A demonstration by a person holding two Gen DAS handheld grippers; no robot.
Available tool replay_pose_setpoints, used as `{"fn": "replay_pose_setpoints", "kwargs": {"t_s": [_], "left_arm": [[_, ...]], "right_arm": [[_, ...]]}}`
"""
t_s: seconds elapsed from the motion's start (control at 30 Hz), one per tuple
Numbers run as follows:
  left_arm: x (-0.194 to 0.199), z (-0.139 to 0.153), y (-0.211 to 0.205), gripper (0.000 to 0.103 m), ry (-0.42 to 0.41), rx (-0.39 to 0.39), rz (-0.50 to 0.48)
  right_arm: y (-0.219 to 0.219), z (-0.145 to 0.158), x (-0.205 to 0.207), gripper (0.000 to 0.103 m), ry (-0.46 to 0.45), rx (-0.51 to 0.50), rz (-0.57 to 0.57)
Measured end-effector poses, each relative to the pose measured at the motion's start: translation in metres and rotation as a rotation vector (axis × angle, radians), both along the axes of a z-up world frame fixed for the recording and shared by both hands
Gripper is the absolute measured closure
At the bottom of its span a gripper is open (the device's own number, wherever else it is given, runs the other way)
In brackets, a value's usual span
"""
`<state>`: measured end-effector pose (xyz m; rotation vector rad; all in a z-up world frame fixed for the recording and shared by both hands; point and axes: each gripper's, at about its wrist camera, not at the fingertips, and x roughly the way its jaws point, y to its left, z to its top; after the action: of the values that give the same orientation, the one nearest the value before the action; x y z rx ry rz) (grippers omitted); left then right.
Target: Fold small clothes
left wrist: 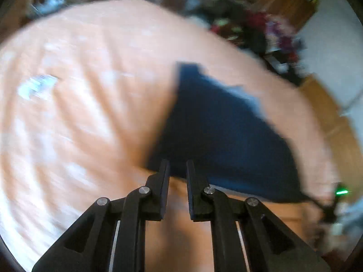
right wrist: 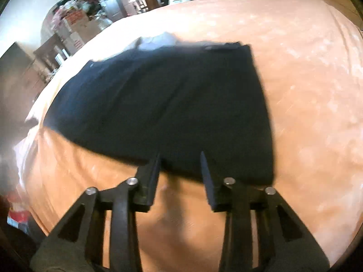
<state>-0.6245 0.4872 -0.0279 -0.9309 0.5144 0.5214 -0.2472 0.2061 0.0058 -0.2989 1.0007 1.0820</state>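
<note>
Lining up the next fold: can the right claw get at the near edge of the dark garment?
Probably yes. The right claw is open with its tips at the garment edge, and nothing lies between on the bedspread.

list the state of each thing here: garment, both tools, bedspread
garment: dark blue, lying flat on the bedspread, held by neither tool
left tool: open, narrow gap, empty, tips at the garment's near edge
right tool: open, wider gap, empty, tips at the near edge
bedspread: peach, spread out, lightly creased
</note>
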Motion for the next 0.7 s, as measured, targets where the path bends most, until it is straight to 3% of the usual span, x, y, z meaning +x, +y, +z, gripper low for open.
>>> {"fn": "replay_pose_setpoints", "kwargs": {"t_s": [0.03,0.1,0.2,0.27,0.33,0.4,0.53,0.7], "left_arm": [[0.003,-0.009,-0.003,0.079,-0.038,-0.053,0.005],[0.008,-0.034,-0.005,0.078,-0.076,-0.153,0.041],[0.001,-0.056,-0.001,0.079,-0.122,-0.211,0.14],[-0.001,-0.057,-0.002,0.078,-0.153,-0.209,0.162],[0.002,-0.055,-0.001,0.066,-0.187,-0.191,0.167],[0.002,-0.054,0.003,0.062,-0.21,-0.192,0.191],[0.007,-0.06,0.014,0.065,-0.17,-0.233,0.244],[0.02,-0.058,0.025,0.061,-0.189,-0.227,0.265]], "right_arm": [[0.002,-0.006,-0.006,0.055,0.002,-0.004,0.003],[0.004,-0.015,-0.014,0.046,-0.005,-0.004,0.005],[0.001,-0.017,-0.021,0.037,-0.043,0.0,0.016],[0.001,-0.018,-0.022,0.033,-0.042,0.003,0.029],[0.001,-0.02,-0.02,0.032,-0.036,0.008,0.032],[0.001,-0.022,-0.019,0.031,-0.035,0.008,0.031],[-0.001,-0.023,-0.022,0.03,-0.045,0.01,0.033],[0.001,-0.026,-0.024,0.023,-0.056,0.016,0.044]]}}
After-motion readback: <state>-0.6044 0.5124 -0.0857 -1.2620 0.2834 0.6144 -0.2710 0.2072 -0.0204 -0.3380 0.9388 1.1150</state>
